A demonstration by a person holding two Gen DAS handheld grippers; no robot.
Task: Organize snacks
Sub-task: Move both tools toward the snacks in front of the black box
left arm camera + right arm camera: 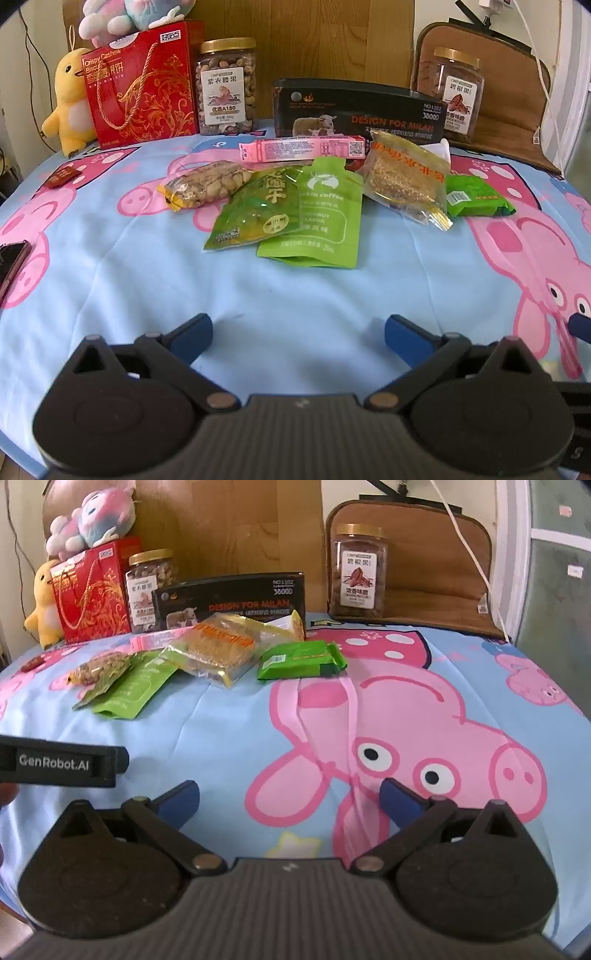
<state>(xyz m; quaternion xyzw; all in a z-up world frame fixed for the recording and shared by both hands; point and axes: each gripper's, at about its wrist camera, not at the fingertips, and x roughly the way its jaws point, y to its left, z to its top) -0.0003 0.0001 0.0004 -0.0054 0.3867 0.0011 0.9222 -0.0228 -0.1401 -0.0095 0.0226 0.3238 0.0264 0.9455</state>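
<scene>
1. On the cartoon-pig sheet [110, 280], the loose snack packets [295, 192] lie in an overlapping heap before the black box [354, 110]; nothing looks sorted yet.
2. The left gripper [298, 334] and right gripper [290, 799] hover well short, fingers spread wide, both empty.

Six loose snack packets: peanut bag [207, 184], green dried-fruit pack [258, 210], green coffee pouch [320, 218], sesame-bar pack [406, 181], small green packet [476, 196], pink carton [303, 148]. Two nut jars [228, 86] [458, 92]. Two boxes, red [142, 85] and black [354, 112]. Two plush toys [70, 99] [129, 14].
</scene>
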